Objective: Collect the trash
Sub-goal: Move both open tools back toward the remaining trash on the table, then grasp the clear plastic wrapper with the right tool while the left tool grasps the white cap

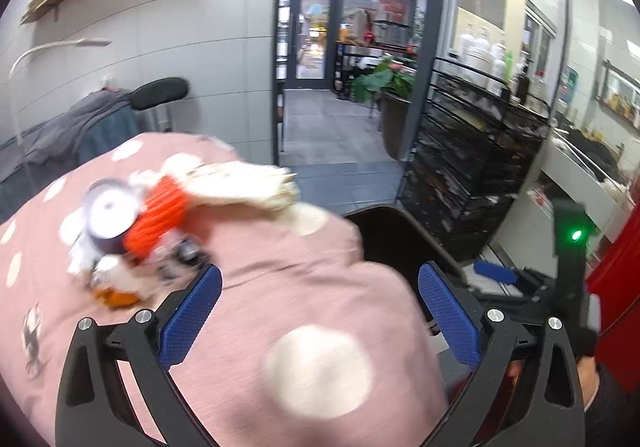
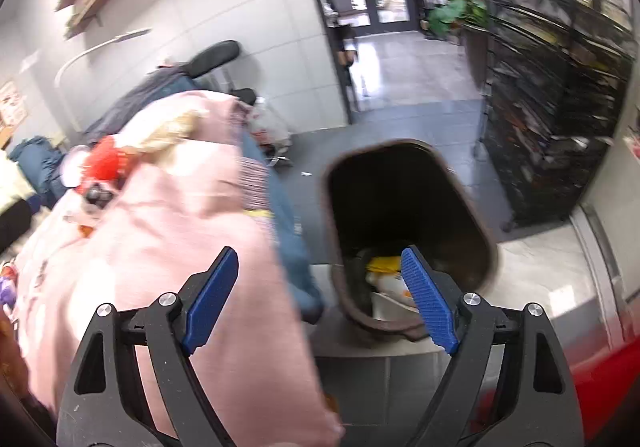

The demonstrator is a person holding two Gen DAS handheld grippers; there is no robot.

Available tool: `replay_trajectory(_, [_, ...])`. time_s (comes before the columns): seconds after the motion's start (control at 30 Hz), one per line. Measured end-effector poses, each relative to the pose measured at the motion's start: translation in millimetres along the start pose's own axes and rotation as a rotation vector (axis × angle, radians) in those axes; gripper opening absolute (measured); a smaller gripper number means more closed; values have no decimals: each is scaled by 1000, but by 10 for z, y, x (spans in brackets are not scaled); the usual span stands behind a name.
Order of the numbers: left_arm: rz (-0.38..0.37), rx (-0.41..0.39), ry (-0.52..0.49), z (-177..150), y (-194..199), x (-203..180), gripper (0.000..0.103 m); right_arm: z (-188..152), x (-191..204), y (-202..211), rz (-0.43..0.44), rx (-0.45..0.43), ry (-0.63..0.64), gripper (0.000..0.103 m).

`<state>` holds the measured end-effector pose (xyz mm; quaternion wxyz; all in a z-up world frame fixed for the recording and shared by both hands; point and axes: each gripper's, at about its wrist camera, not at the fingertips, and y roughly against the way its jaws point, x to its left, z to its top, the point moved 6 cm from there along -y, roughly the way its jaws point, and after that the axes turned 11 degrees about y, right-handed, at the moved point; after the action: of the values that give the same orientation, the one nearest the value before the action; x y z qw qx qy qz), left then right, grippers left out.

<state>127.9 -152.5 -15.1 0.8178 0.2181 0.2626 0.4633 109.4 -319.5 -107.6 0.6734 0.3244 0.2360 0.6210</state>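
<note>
Both grippers stand spread and empty. From the left gripper [image 1: 320, 303], blurred trash [image 1: 136, 223] lies on the pink spotted cloth [image 1: 280, 287], a can's round end facing the camera. From the right gripper [image 2: 320, 303], the brown bin [image 2: 408, 231] opens upward, its long axis running away, with yellow scraps inside.

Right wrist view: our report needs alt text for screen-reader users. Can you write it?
An open, empty claw with blue pads hovers between a pink cloth on the left and a dark bin on the right. Yellow and white trash lies in the bin.
</note>
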Motion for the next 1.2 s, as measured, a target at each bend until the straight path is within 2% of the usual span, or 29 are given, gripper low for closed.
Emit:
replay_trajectory(0.17, [32,-14,102,-21,146,485,97,211,465,36,101,-30,67,89])
replay_trajectory(0.3, [101,-23,156,-35,220,926,97,385,849,36,175,-43,136,89])
replay_trajectory(0.43, [145,-8,221,-53,260,1339,87,464,1261,0,238,-35,219,89])
replay_trajectory(0.7, [210,14,278,-145,314,1892,79,565,1895,-281,293,71,418,89])
replay_trajectory(0.8, [208,37,295,-173,275,1978,75,608,2080,-442,296,128,480,89])
replay_trajectory(0.97, [193,53,297,-197,244,1990,74,672,2356,-830,291,218,544,88])
replay_trajectory(1.07, [180,67,294,-181,197,1984,73,680,2448,-1024,279,264,584,72])
replay_trajectory(1.13, [169,80,295,-151,140,2003,72,672,2460,-1121,282,289,586,53])
replay_trajectory(1.2, [167,89,299,-120,91,2023,71,696,2450,-1122,291,291,572,50])
